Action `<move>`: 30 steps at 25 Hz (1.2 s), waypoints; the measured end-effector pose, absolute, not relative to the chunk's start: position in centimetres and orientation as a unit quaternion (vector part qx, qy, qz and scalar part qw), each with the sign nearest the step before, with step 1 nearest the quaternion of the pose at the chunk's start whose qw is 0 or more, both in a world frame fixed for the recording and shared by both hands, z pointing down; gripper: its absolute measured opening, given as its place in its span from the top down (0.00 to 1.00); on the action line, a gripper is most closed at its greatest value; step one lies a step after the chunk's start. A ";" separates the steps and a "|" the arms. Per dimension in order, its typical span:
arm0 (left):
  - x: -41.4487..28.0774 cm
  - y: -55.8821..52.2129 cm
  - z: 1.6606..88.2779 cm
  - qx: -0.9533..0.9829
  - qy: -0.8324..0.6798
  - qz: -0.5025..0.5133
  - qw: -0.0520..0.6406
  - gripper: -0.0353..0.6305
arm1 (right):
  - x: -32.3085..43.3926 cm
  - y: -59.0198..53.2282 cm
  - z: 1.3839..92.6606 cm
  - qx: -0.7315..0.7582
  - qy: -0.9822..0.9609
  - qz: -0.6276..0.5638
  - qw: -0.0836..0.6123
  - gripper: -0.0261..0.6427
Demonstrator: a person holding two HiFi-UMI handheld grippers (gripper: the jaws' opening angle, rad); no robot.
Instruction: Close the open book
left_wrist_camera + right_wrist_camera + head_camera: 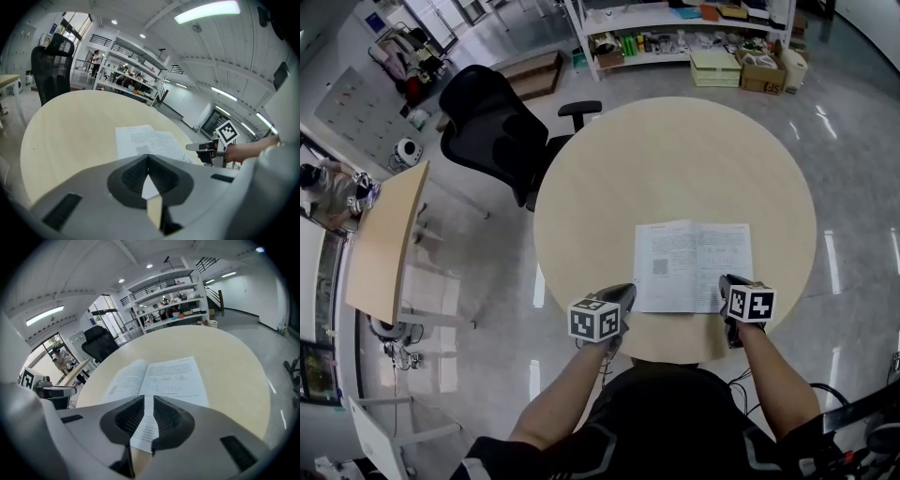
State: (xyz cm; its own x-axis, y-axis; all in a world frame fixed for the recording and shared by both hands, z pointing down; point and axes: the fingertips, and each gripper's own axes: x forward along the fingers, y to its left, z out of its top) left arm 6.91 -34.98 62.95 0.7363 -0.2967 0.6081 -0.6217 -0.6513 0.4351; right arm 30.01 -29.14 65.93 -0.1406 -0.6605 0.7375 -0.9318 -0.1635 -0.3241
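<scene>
Right gripper (pixel 727 281) slightly ajar, at book (pixel 694 262) right corner | left gripper (pixel 627 291) closed, beside left edge

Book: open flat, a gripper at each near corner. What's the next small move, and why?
Probably lower the right gripper to pinch the right page's near edge. The book lies open flat on the table; that gripper's jaws stand narrowly apart over that page, empty, while the left gripper sits shut beside the left edge.

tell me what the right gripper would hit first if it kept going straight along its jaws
Probably the near right-hand page of the open white paper book, just ahead of the right gripper; depth is unclear.
</scene>
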 end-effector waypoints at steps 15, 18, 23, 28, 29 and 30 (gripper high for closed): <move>0.5 -35.3 63.7 0.855 -0.313 0.227 0.345 0.97 | 8.4 -30.8 67.7 0.336 -0.817 0.153 0.443 0.63; -0.1 -35.2 63.8 0.854 -0.314 0.225 0.350 0.97 | 7.4 -30.4 69.3 0.299 -0.812 0.111 0.488 0.63; -0.6 -34.7 64.4 0.852 -0.311 0.224 0.358 0.97 | 6.6 -30.0 71.3 0.260 -0.804 0.073 0.530 0.63; -1.0 -34.5 64.9 0.850 -0.308 0.223 0.364 0.97 | 6.6 -30.0 72.4 0.244 -0.797 0.048 0.551 0.63; -1.1 -34.4 65.0 0.850 -0.307 0.223 0.365 0.97 | 6.5 -30.0 72.5 0.239 -0.796 0.040 0.555 0.63; -1.3 -34.3 65.1 0.850 -0.306 0.223 0.365 0.97 | 6.3 -29.9 72.7 0.233 -0.795 0.031 0.559 0.63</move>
